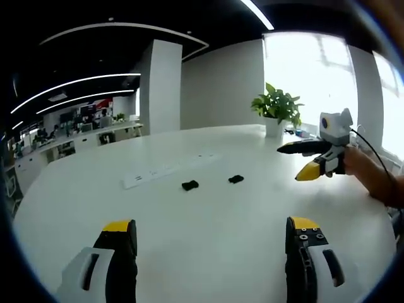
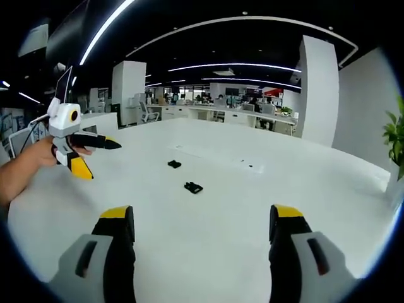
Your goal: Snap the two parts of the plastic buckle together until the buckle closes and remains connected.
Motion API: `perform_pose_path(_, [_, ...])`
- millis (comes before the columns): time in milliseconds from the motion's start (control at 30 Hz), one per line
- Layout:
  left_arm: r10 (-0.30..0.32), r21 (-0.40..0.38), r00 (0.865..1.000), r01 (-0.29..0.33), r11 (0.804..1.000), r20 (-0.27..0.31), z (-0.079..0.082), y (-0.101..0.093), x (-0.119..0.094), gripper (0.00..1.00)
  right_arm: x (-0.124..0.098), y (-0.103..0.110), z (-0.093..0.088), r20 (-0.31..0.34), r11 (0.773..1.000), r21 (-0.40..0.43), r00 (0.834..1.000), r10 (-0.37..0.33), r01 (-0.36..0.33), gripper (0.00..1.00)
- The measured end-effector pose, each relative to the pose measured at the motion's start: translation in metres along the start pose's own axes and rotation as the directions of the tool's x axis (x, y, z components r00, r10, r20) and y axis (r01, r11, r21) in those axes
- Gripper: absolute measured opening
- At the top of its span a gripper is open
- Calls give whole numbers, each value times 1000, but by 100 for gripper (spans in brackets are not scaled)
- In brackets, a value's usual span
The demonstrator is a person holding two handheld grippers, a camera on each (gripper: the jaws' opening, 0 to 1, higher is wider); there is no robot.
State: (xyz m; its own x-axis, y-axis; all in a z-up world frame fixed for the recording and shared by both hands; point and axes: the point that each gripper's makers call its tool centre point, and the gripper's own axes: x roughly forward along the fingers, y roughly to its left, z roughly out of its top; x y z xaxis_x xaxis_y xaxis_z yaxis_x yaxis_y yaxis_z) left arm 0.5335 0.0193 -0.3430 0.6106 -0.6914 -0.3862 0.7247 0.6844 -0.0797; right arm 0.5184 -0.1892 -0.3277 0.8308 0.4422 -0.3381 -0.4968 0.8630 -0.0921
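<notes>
Both my grippers hang wide open and empty above the white table [image 1: 208, 252].

The two buckle parts [image 1: 190, 185] [image 1: 236, 179] lie apart mid-table; the left gripper view adds a potted plant [image 1: 276, 107], the right gripper view an office [image 2: 240, 104] behind.

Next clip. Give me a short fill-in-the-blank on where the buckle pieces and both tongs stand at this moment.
1. The two buckle halves lie ____ from each other on the white table.
2. The left tongs are ____ and hold nothing.
3. The right tongs hover with their jaws ____.
4. A potted ____ stands at the table's far edge.

Missing words: apart; open; open; plant
</notes>
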Motion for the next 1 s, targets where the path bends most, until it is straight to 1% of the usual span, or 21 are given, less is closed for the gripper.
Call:
perform_pose_path(100, [-1, 0, 1000, 1, 1000, 1, 2, 2, 2, 99, 2, -1, 1, 3, 1000, -9, 1000, -4, 5, 89])
perform_pose_path(167, [-2, 0, 1000, 2, 1000, 3, 4, 2, 3, 99, 3, -4, 2, 5, 1000, -15, 1000, -15, 15, 87])
perform_pose_path(267, [3, 1, 1000, -3, 1000, 5, 6, 3, 3, 99, 5, -6, 0, -8, 1000, -23, 1000, -18, 18, 86])
perform_pose_path(367, [-5, 1, 1000, 5, 1000, 9, 10, 3, 2, 99, 6, -6, 2, -6, 1000, -21, 1000, -13, 13, 86])
perform_pose_path(500, [-2, 2, 1000, 2, 1000, 14, 16, 7, 5, 99, 10, -6, 8, 0, 1000, -24, 1000, -10, 10, 86])
perform_pose_path(633, [-4, -2, 1000, 4, 1000, 15, 18, 10, 8, 99, 15, -6, 9, -3, 1000, -27, 1000, -6, 6, 86])
perform_pose_path(767, [-6, -3, 1000, 6, 1000, 15, 17, 11, 11, 99, 19, -9, 7, -19, 999, -38, 1000, -9, 9, 86])
perform_pose_path(1000, [-5, -20, 1000, 5, 1000, -3, 7, 19, 16, 99, 23, -9, 5, -26, 999, -32, 1000, -4, 3, 84])
